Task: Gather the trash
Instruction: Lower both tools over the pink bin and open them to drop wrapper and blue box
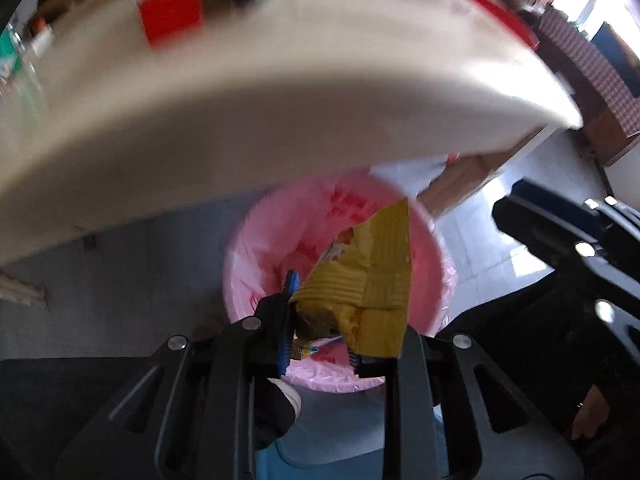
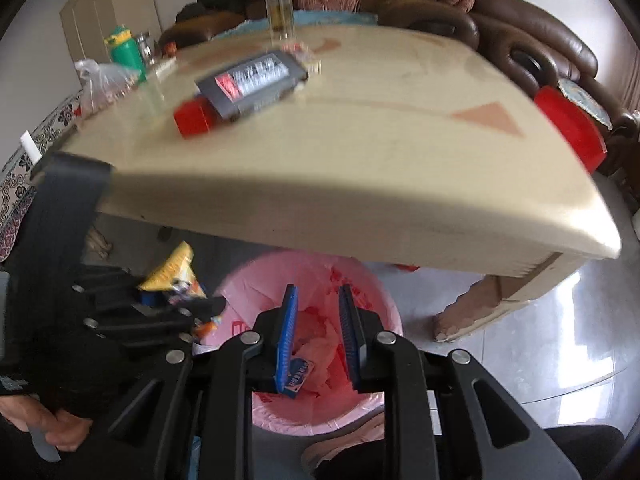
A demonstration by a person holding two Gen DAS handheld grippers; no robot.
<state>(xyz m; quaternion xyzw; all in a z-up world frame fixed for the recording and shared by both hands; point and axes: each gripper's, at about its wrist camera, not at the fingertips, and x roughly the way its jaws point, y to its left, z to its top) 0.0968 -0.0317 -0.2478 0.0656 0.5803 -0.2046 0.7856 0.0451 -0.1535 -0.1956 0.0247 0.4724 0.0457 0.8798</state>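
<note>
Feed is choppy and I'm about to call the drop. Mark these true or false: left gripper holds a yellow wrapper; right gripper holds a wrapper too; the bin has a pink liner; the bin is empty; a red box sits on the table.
1. Left gripper holds a yellow wrapper: true.
2. Right gripper holds a wrapper: false, nothing sits between its fingers.
3. The bin has a pink liner: true.
4. The bin is empty: false, a small blue packet and crumpled scraps lie inside.
5. A red box sits on the table: true.

Beige table (image 2: 360, 168), grey box (image 2: 252, 82), green bottle (image 2: 126, 50), brown sofa (image 2: 520, 20).
</note>
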